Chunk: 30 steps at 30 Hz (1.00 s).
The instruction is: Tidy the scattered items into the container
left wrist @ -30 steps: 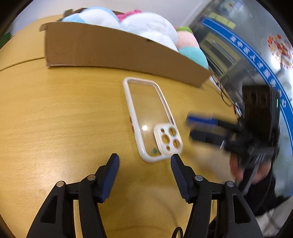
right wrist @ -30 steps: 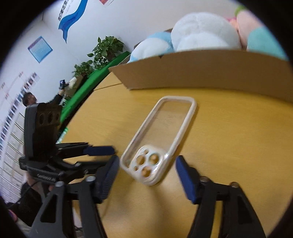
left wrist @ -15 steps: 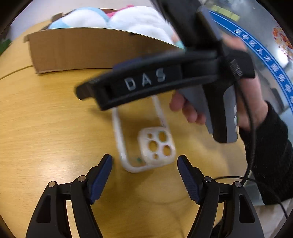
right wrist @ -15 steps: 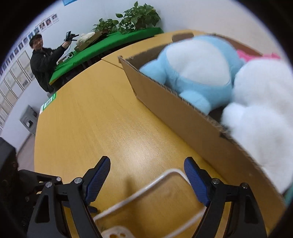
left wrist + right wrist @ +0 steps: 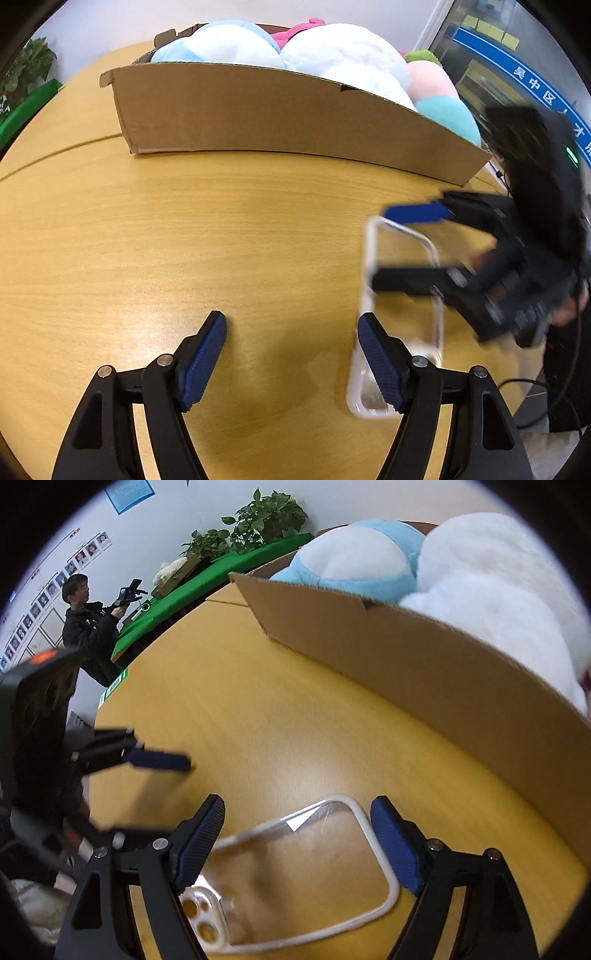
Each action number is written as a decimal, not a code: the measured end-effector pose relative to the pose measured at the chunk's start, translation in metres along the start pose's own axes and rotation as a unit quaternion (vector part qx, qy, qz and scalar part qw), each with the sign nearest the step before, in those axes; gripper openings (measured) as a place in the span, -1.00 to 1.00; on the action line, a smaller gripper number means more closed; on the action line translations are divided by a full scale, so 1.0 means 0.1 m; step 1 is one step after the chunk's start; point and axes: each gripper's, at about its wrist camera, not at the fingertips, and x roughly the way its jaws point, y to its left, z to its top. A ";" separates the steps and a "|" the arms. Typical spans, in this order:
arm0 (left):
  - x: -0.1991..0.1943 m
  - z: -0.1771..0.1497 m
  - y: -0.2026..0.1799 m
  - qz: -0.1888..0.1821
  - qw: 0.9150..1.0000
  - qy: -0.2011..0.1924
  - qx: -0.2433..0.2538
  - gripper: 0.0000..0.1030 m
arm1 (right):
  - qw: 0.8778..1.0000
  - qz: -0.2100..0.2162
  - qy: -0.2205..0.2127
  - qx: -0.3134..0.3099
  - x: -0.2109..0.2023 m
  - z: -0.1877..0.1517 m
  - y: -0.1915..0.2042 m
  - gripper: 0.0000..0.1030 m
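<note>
A clear phone case with a white rim lies flat on the wooden table, camera holes towards me. My right gripper is open and straddles it, pads beside the rim, not visibly pressing. From the left wrist view the case sits right of my open left gripper, which has nothing between its fingers. The right gripper reaches over the case from the right, blurred. The cardboard box at the back holds plush toys. The left gripper shows at the left of the right wrist view.
The box wall runs close along the right of the right gripper. A person stands far off by a green-covered table with plants. The table edge and a glass partition lie to the right.
The left gripper's jaws have widened and the case now sits to its right. The right gripper swept across in front, then came down around the case.
</note>
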 end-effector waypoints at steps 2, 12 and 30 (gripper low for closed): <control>0.02 0.04 -0.02 0.004 1.000 0.000 0.002 0.50 | 1.000 -0.007 0.003 -0.002 -0.05 -0.08 0.05 0.58; 0.09 -0.04 -0.03 0.002 1.000 0.001 -0.006 0.50 | 0.999 -0.029 0.012 -0.031 -0.30 -0.44 0.18 0.59; -0.33 -0.20 0.11 0.003 1.000 -0.027 -0.014 0.61 | 0.964 -0.073 0.039 -0.252 -0.37 -0.24 0.51 0.60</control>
